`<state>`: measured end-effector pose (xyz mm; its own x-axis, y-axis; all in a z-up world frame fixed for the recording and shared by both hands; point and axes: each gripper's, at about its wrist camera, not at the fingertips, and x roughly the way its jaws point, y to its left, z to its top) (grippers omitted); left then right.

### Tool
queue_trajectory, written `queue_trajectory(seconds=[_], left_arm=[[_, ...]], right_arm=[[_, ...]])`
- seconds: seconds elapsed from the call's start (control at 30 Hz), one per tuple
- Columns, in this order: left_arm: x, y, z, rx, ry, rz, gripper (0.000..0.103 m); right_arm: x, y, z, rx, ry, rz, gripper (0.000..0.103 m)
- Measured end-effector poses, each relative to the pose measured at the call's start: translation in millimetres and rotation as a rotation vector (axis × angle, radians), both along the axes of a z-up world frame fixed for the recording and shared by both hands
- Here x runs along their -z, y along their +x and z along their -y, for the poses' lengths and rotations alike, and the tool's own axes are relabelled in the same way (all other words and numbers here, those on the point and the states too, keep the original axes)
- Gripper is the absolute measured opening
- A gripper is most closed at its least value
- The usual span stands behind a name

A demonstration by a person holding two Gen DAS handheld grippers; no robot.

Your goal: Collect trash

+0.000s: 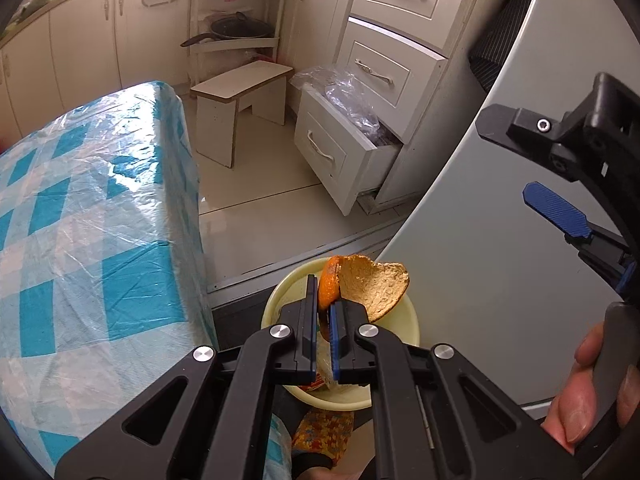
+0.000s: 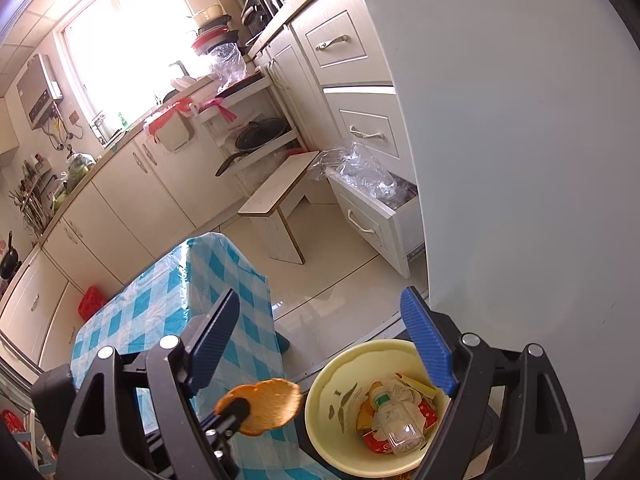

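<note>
Left gripper [image 1: 325, 312]: jaws drawn together, clamped on a piece of orange peel [image 1: 370, 286]. The peel stands up out of the jaws, pale pith side facing right, orange rind toward the left finger. In the right wrist view the same peel [image 2: 266, 404] shows as a curled disc held at the tip of the left gripper [image 2: 236, 408], just beside the near corner of the counter [image 2: 168, 300], which carries a blue-and-white check cloth under clear plastic.

Pale yellow bin [image 1: 404, 320] sits directly below and behind the clamped peel in the left wrist view. In the right wrist view the bin [image 2: 332, 380] lies just right of the peel, off the counter's edge, against the grey appliance wall [image 2: 520, 160]. The bin already holds a clear plastic bottle [image 2: 400, 426] with a green band, crumpled paper and red wrappers.

Right gripper [image 2: 320, 344]: fingers spread wide apart, nothing between them. Its blue pad [image 2: 430, 344] hangs over the bin's rim. Right gripper [image 1: 560, 208] also appears at the right of the left wrist view, hand [image 1: 588, 392] on its handle.

Background: open bottom drawer [image 1: 340, 152] stuffed with clear plastic bags; low white stool [image 1: 240, 96] on the tiled floor.
</note>
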<state>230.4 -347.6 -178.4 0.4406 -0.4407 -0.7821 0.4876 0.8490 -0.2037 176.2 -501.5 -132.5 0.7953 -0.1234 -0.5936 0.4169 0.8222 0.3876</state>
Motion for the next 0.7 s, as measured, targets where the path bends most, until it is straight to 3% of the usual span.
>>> queue_trajectory(seconds=[0.17,0.27,0.33,0.7], left_arm=[[10,3,22,0.020,0.020,-0.039,0.006],[18,5,33,0.033,0.042,-0.074,0.021],[19,4,34,0.026,0.041,-0.069,0.037],[-10,-7,4,-0.039,0.030,0.008,0.068]], right_arm=[[0,-2,5,0.017,0.009,0.012,0.079],[2,-2,7,0.027,0.012,0.004,0.080],[4,-2,9,0.035,0.017,-0.002,0.080],[11,0,12,0.062,0.002,-0.073,0.086]])
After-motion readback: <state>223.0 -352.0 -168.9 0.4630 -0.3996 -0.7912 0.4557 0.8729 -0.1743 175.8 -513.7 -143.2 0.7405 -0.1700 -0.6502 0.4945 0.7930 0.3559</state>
